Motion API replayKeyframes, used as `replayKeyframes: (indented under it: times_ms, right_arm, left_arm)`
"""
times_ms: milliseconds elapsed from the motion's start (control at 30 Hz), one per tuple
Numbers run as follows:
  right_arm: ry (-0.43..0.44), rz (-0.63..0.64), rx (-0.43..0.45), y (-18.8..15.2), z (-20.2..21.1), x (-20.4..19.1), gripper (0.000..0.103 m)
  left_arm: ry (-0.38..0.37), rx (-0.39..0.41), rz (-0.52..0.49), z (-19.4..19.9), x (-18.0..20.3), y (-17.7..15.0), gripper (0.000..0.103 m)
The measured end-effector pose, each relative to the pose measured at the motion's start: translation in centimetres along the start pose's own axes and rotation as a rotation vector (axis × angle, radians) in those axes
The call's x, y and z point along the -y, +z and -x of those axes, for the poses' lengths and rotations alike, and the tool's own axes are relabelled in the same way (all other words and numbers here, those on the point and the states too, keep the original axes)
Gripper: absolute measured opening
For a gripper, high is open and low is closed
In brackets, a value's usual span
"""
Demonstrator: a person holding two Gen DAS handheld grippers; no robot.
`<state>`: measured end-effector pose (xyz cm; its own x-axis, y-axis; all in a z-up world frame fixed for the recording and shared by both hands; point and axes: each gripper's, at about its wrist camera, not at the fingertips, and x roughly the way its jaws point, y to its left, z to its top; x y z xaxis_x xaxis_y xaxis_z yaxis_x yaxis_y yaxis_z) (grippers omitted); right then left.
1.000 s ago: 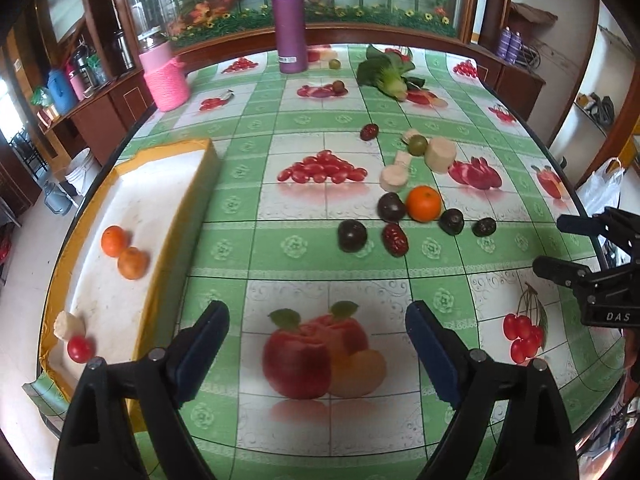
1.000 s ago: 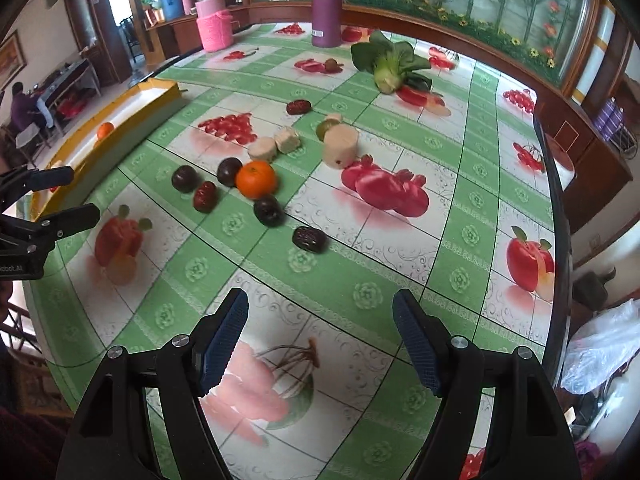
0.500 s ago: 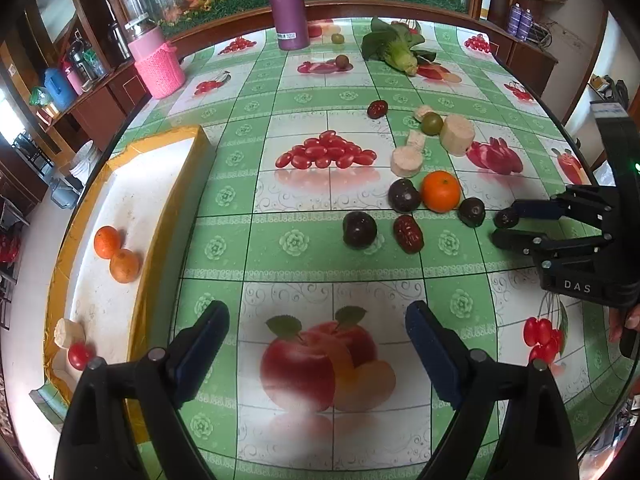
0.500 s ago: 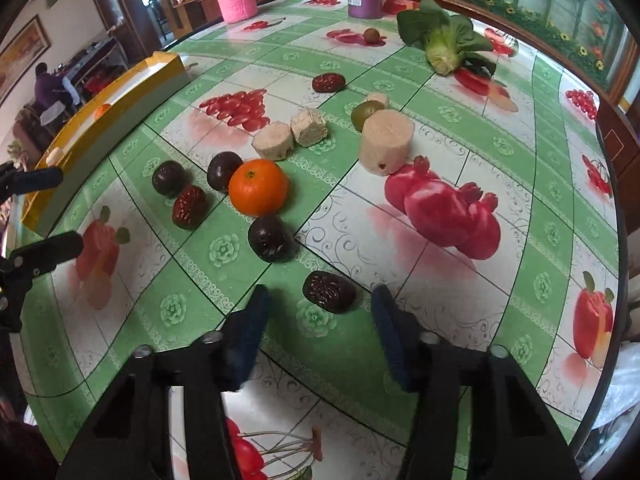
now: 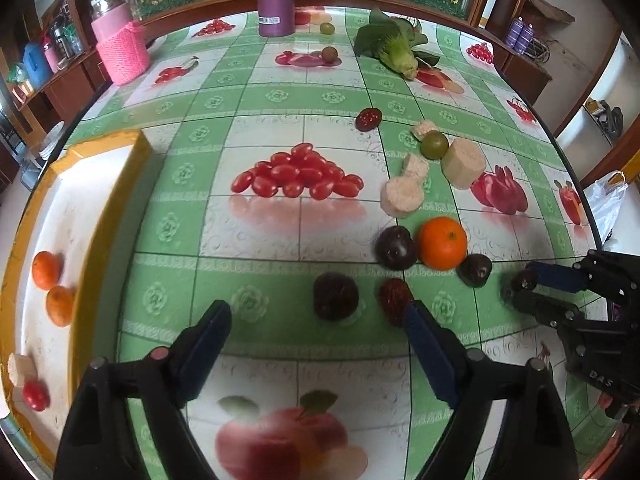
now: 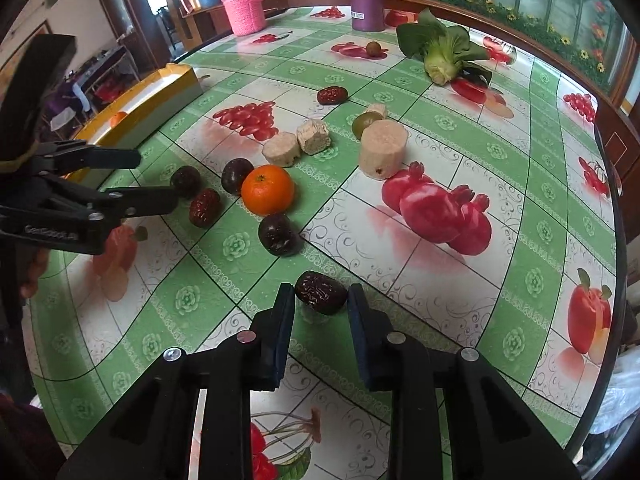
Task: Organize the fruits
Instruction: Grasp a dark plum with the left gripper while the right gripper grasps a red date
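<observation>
Oranges [image 5: 53, 289] and cherry tomato [image 5: 35, 395] in yellow tray [image 5: 105, 216]

The left gripper [image 5: 316, 320] is hovering wide open over the fruit-print tablecloth [image 5: 256, 96], a dark plum [image 5: 335, 295] lying between its fingertips. The right gripper [image 5: 516, 292] is reaching in beside another dark fruit [image 5: 475, 269] near the orange [image 5: 443, 243]. Two oranges [image 5: 52, 286] are sitting in the yellow tray [image 5: 104, 216].
</observation>
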<state>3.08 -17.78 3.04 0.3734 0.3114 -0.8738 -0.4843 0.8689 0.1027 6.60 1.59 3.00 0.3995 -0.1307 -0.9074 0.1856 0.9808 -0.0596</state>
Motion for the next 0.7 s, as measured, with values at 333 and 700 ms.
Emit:
replayKeyframes:
  times_ms: [333, 700]
  right_arm:
    - [0.003, 0.013, 0.018, 0.7, 0.3, -0.7, 0.027]
    - [-0.042, 0.039, 0.071, 0.5, 3.9, -2.4, 0.026]
  left_arm:
    - [-0.095, 0.007, 0.019, -0.2, -0.4, -0.5, 0.027]
    - [-0.175, 0.067, 0.051, 4.3, -1.4, -3.3, 0.027]
